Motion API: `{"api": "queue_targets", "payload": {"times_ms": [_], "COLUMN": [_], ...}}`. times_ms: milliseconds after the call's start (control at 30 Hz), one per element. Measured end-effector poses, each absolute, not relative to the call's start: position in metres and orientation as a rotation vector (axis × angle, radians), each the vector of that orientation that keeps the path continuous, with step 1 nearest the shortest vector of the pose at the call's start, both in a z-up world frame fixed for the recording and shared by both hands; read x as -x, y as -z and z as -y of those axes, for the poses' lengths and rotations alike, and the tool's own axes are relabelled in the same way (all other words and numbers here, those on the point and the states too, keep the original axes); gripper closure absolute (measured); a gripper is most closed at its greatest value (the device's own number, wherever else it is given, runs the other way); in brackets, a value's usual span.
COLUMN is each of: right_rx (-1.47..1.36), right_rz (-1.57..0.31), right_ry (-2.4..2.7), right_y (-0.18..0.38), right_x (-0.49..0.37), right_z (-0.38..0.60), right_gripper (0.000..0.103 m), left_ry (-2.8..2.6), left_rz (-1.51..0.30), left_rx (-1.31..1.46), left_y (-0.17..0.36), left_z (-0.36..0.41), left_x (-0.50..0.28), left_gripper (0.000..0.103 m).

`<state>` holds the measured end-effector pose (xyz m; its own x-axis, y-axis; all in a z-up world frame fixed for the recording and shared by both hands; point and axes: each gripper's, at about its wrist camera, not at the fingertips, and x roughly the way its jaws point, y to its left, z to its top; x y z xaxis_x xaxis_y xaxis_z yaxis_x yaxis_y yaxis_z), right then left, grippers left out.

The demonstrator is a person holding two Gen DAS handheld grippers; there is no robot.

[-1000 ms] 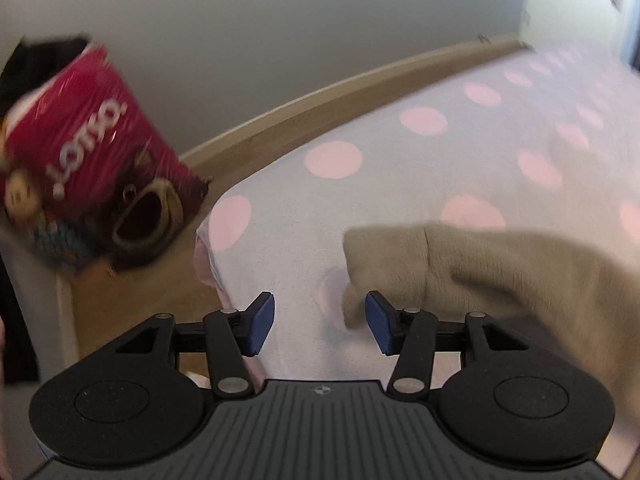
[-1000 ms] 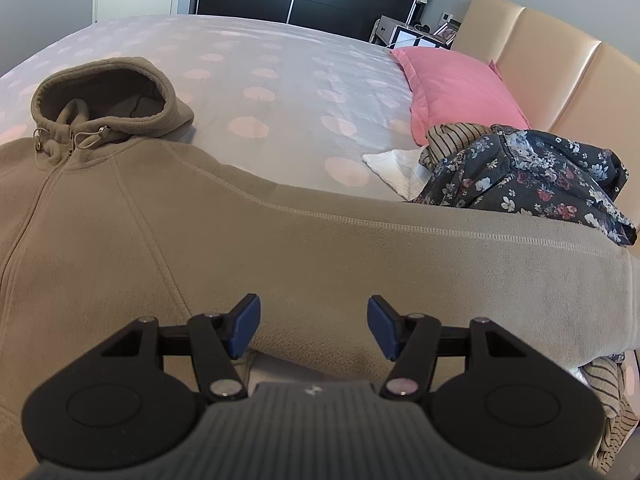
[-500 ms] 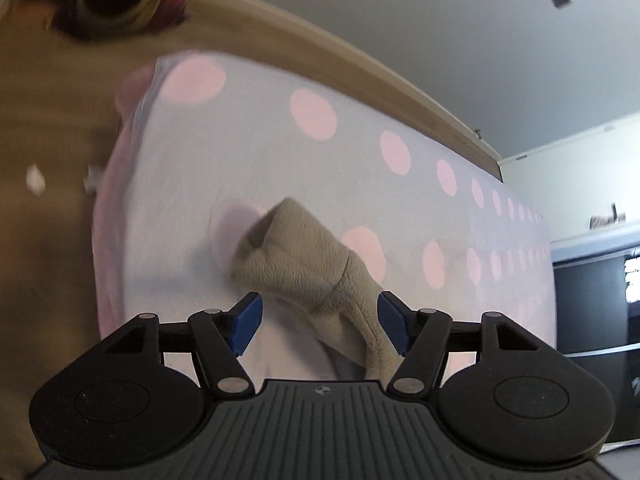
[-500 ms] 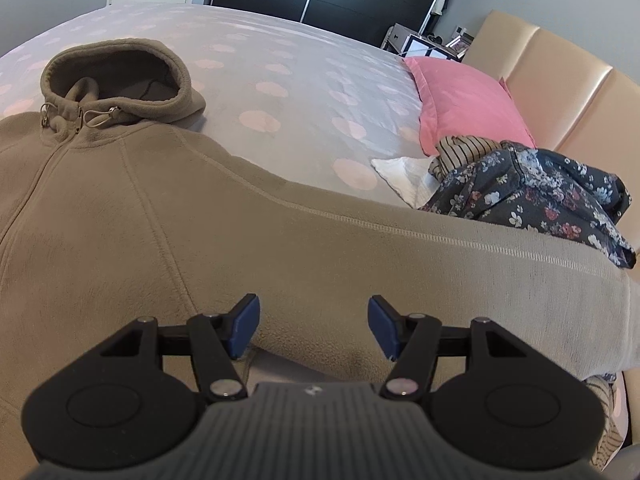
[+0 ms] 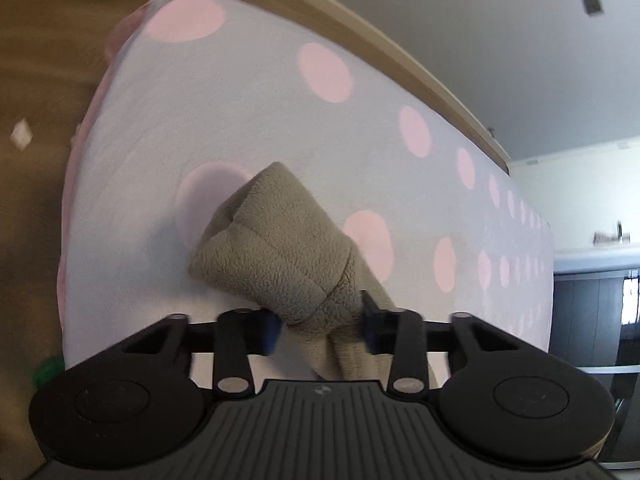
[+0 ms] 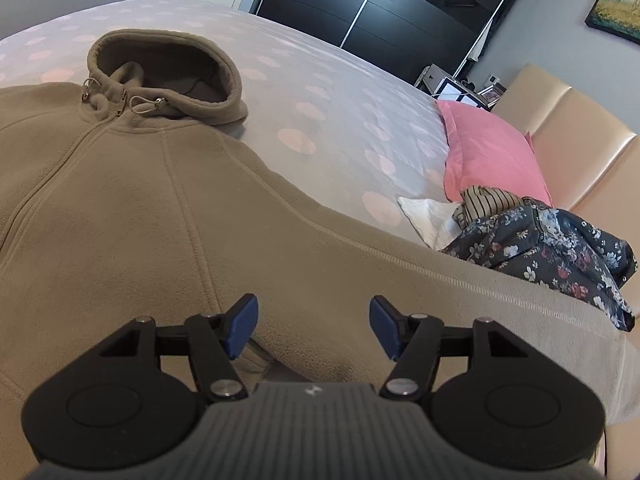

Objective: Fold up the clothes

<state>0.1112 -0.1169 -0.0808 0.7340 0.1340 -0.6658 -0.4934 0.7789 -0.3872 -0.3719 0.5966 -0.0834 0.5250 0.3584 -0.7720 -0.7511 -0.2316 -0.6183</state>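
A beige fleece hoodie (image 6: 132, 216) lies spread face up on the polka-dot bed (image 6: 320, 96), hood (image 6: 168, 68) at the far side, zip closed. Its sleeve (image 6: 420, 280) runs across in front of my right gripper (image 6: 314, 328), which is open and hovers just above the sleeve. In the left wrist view the other sleeve's cuff (image 5: 280, 248) lies bunched near the bed's corner. My left gripper (image 5: 320, 330) has its blue pads (image 5: 272, 330) pressed against the sleeve on both sides, just behind the cuff.
A pink pillow (image 6: 492, 156), a white cloth (image 6: 428, 216), a striped garment (image 6: 488, 200) and a dark floral garment (image 6: 560, 248) lie at the bed's right by the beige headboard (image 6: 580, 128). Black wardrobe (image 6: 384, 12) stands beyond. Wooden floor (image 5: 40, 80) borders the bed corner.
My left gripper swung over the cuff, moved down onto the sleeve and closed on it. My right gripper crept slightly forward over the other sleeve and stayed open.
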Motion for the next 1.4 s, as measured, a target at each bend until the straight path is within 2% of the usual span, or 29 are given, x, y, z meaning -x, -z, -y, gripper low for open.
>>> {"api": "queue_targets", "payload": {"times_ms": [67,167,267,667,867,900,967,1233,1300,1400], "right_rx": [0.583,0.583,0.583,0.563,0.559,0.561,0.564,0.578,0.593,0.598], "right_rz": [-0.666,-0.67,-0.668,-0.671,-0.668,-0.67,-0.676,-0.672,-0.674,-0.68], "right_ry": [-0.368,-0.367,-0.366,-0.356,-0.355,-0.355,-0.356,-0.382,-0.383,-0.378], "right_y": [0.081,0.081,0.081,0.08,0.079,0.079,0.08,0.082,0.084,0.086], "right_x": [-0.113,-0.114,-0.113,-0.116,-0.117,-0.117,-0.117,-0.116,-0.116,-0.118], "right_z": [0.116,0.115,0.115,0.117,0.117,0.116,0.116,0.108,0.106,0.106], "right_gripper": [0.038,0.038,0.038,0.038,0.038,0.038,0.038,0.038,0.038,0.038], "left_ry": [-1.014,-0.872,-0.823,-1.083,-1.105,-1.107,-1.115,-1.135,-1.16,-1.293], "left_rz": [-0.295,-0.138,-0.141,-0.839,-1.014,-1.005,-0.959,-0.767,-0.773,-0.775], "left_rx": [1.343,1.095,0.922,0.5,0.449,0.488,0.594,0.75,0.695,0.474], "left_y": [0.064,0.027,0.006,0.082,0.107,0.105,0.096,0.057,0.053,0.038], "left_z": [-0.593,-0.586,-0.579,-0.582,-0.581,-0.584,-0.589,-0.611,-0.61,-0.598], "left_x": [0.369,0.368,0.364,0.304,0.282,0.287,0.299,0.324,0.313,0.293], "left_gripper": [0.079,0.079,0.079,0.081,0.07,0.067,0.045,0.043,0.043,0.045]}}
